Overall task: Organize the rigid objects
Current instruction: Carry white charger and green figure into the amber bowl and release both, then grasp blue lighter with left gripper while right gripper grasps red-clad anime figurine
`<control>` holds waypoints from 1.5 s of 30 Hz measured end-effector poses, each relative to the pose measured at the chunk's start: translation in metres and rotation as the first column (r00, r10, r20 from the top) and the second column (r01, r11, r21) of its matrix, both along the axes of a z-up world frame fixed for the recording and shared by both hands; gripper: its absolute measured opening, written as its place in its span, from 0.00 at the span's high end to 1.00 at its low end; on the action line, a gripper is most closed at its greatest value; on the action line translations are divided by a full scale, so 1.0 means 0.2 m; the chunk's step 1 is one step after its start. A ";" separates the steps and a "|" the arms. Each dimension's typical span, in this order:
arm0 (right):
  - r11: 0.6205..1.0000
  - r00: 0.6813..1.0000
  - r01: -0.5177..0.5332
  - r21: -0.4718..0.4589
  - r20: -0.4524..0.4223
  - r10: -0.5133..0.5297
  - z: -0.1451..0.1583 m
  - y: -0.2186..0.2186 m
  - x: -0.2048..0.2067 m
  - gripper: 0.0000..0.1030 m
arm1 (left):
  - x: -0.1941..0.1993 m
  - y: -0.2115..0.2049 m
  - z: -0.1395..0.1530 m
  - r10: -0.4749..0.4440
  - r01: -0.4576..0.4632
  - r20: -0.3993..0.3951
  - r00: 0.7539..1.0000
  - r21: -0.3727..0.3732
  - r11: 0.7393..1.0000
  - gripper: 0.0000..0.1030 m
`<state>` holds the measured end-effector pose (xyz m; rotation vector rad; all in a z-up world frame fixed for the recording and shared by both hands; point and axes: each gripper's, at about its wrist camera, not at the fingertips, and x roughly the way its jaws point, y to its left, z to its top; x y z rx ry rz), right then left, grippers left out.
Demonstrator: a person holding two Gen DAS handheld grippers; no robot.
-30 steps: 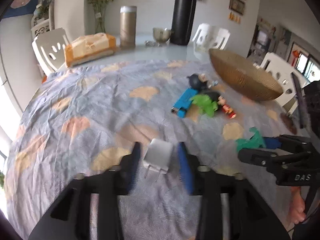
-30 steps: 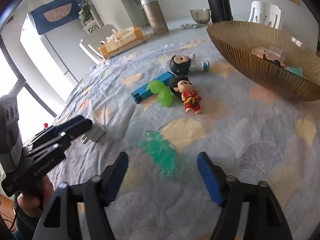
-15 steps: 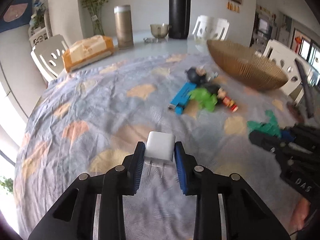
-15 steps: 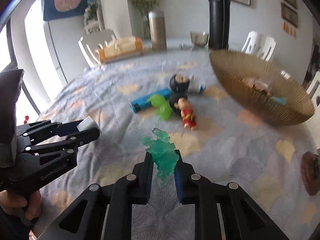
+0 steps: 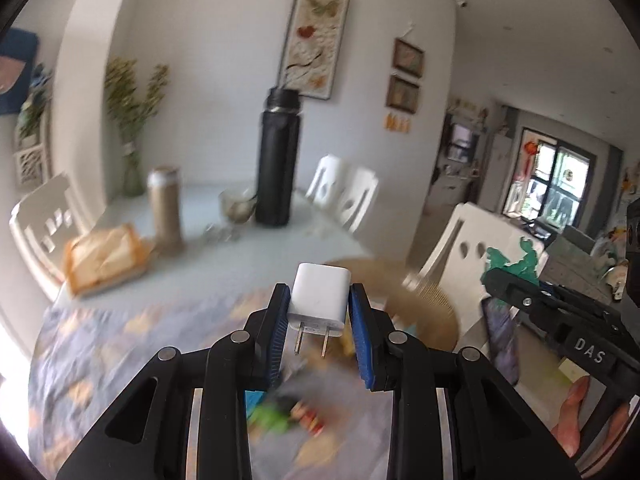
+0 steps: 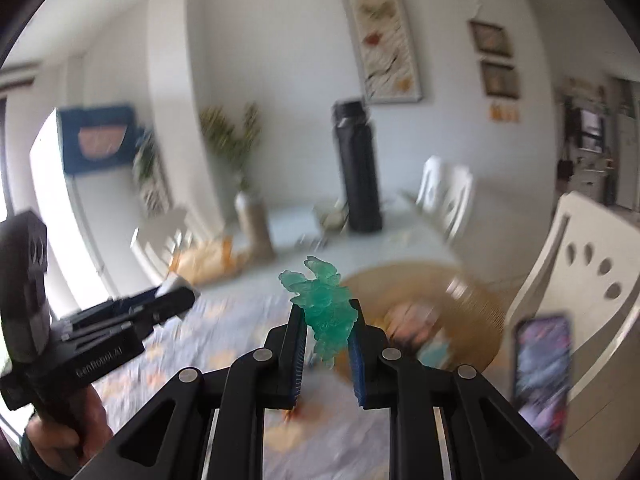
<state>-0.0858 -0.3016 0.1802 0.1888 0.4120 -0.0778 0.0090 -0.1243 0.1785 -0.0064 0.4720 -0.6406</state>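
My left gripper (image 5: 319, 300) is shut on a white plug-in charger (image 5: 320, 299), prongs hanging down, lifted well above the table. My right gripper (image 6: 327, 320) is shut on a translucent teal figurine (image 6: 325, 312), also raised. Each gripper shows in the other's view: the right gripper (image 5: 505, 276) with the teal figurine (image 5: 516, 262) at the right, the left gripper (image 6: 176, 295) at the left. The woven golden bowl (image 6: 476, 304) lies just beyond and below both, blurred. Blurred toys (image 5: 288, 414) remain on the cloth beneath the left gripper.
A tall black flask (image 5: 278, 160), a beige tumbler (image 5: 165, 208), a small metal bowl (image 5: 238, 208) and an orange tissue box (image 5: 106, 256) stand at the table's far side. White chairs (image 6: 592, 280) ring the table. A phone (image 6: 542, 368) stands at the right.
Both grippers closed on their objects on the cloth, the left on the charger and the right on the figurine. Both then rose sharply and tilted up toward the bowl.
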 end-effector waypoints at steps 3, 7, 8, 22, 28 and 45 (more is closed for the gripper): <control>0.999 0.998 0.043 0.001 -0.049 -0.043 0.00 -0.06 0.09 0.82 | 0.09 -0.15 -0.05 -0.037 0.037 -0.040 0.999 0.007 0.999 0.74; 0.995 0.973 0.052 0.088 -0.228 -0.030 -0.24 -0.14 0.29 0.82 | 0.23 -0.34 -0.27 -0.072 0.082 -0.152 0.986 0.059 0.995 0.74; 0.992 0.964 0.062 0.113 -0.266 -0.030 -0.31 -0.17 0.33 0.82 | 0.26 -0.37 -0.33 -0.080 0.093 -0.185 0.980 0.062 0.994 0.74; 0.995 0.975 0.089 0.045 -0.208 -0.078 -0.24 -0.16 0.23 0.39 | 0.22 0.03 -0.21 -0.004 -0.011 -0.139 0.990 -0.105 0.994 0.12; 0.995 0.977 -0.074 0.071 -0.197 0.087 -0.26 0.09 0.21 0.39 | 0.06 0.40 -0.13 0.128 -0.139 -0.097 0.987 -0.115 0.984 0.12; 0.978 0.923 -0.205 0.028 -0.327 0.203 -0.73 0.43 0.33 0.39 | 0.13 0.61 -0.70 0.212 -0.217 -0.257 0.943 0.011 0.976 0.13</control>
